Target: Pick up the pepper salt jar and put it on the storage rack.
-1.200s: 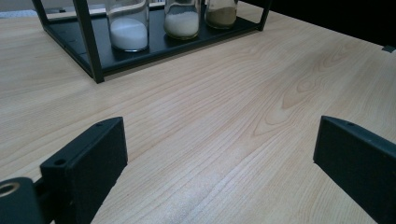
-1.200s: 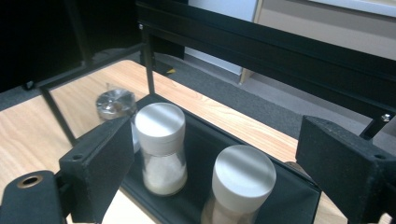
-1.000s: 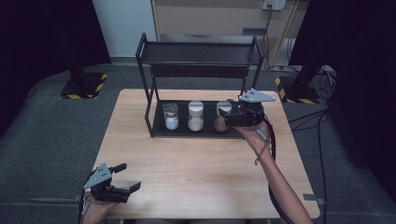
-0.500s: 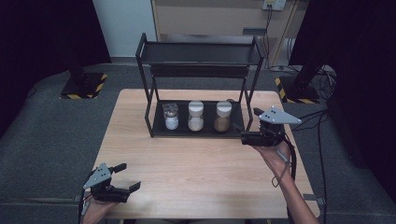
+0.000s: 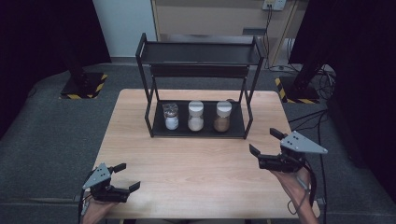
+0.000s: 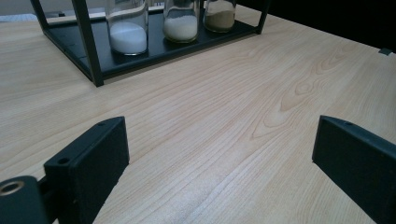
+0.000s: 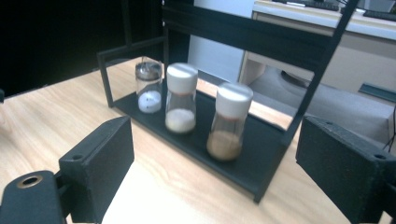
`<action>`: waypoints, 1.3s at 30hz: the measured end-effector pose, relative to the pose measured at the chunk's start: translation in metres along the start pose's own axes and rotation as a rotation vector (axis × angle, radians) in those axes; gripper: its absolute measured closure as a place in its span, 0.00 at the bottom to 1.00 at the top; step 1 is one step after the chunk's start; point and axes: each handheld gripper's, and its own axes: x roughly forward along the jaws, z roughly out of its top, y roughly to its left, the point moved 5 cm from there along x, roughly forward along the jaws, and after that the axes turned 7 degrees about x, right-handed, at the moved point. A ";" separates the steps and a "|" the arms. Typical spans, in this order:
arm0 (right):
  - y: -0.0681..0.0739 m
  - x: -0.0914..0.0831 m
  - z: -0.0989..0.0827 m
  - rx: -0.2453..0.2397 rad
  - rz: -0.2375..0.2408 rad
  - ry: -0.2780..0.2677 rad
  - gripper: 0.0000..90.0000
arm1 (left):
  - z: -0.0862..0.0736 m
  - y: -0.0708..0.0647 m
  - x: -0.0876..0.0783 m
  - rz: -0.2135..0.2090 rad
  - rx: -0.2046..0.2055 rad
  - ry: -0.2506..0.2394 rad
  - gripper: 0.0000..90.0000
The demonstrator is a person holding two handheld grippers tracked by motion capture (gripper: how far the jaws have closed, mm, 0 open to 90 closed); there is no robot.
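Left gripper [image 5: 125, 176] rests low over the table [image 5: 196, 163], jaws spread, empty; right gripper [image 5: 265, 143] likewise spread, gripping nothing; beyond and ahead of it, in the rack [image 5: 148, 110], stands the brown-filled jar [image 5: 222, 116], beside two white-filled jars [image 5: 195, 116].

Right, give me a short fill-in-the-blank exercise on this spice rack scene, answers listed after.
1. The black two-tier rack holds ___ jars on its bottom shelf.
2. The jar with brown powder stands at the ___ end of the row in the high view.
3. The right gripper has its jaws ___ and empty.
4. The clear-capped jar holds ___ powder.

Missing words: three; right; open; white
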 end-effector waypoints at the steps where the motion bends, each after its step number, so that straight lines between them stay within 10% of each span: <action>1: 0.002 -0.006 -0.007 -0.003 -0.010 0.002 0.13 | 0.000 0.000 0.000 0.000 -0.001 -0.001 0.03; 23: 0.014 -0.024 -0.097 0.073 -0.054 0.060 0.11 | -0.001 0.000 0.000 -0.004 0.001 -0.008 0.03; 39: 0.008 -0.024 -0.115 0.059 -0.058 0.037 0.11 | -0.001 0.000 -0.002 -0.009 0.002 -0.021 0.03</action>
